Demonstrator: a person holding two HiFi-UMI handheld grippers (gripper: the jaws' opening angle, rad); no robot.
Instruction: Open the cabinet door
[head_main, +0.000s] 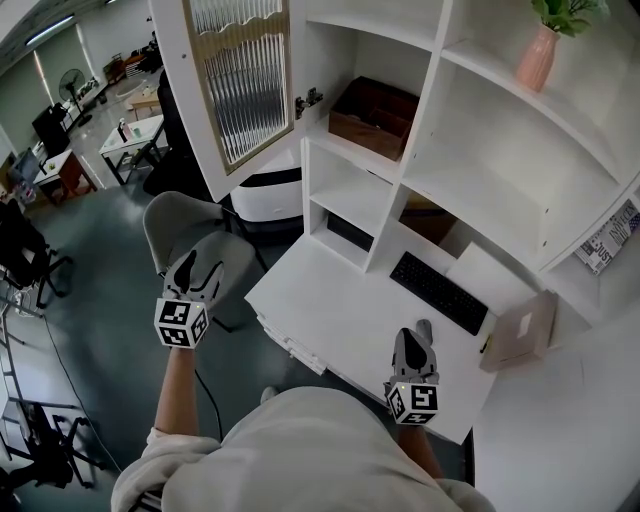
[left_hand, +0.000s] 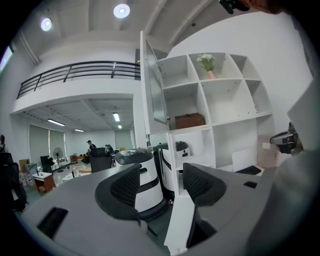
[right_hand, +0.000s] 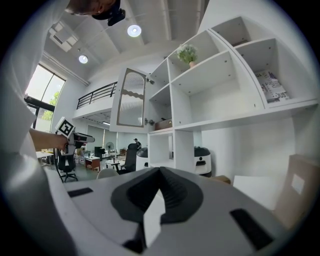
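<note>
standing wide open, the cabinet door (head_main: 238, 85) seems to need no more pull, so the left gripper (head_main: 196, 272) hangs below it, jaws apart and empty; the right gripper (head_main: 421, 330) is closed on nothing.

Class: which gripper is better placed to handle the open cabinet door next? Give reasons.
Likely left: the left gripper sits below the cabinet door, jaws apart, empty; the right gripper hangs over the desk, jaws together.

cabinet door (head_main: 240, 80): white, ribbed glass | vase (head_main: 537, 58): pink | keyboard (head_main: 438, 292): black | box (head_main: 372, 115): brown
</note>
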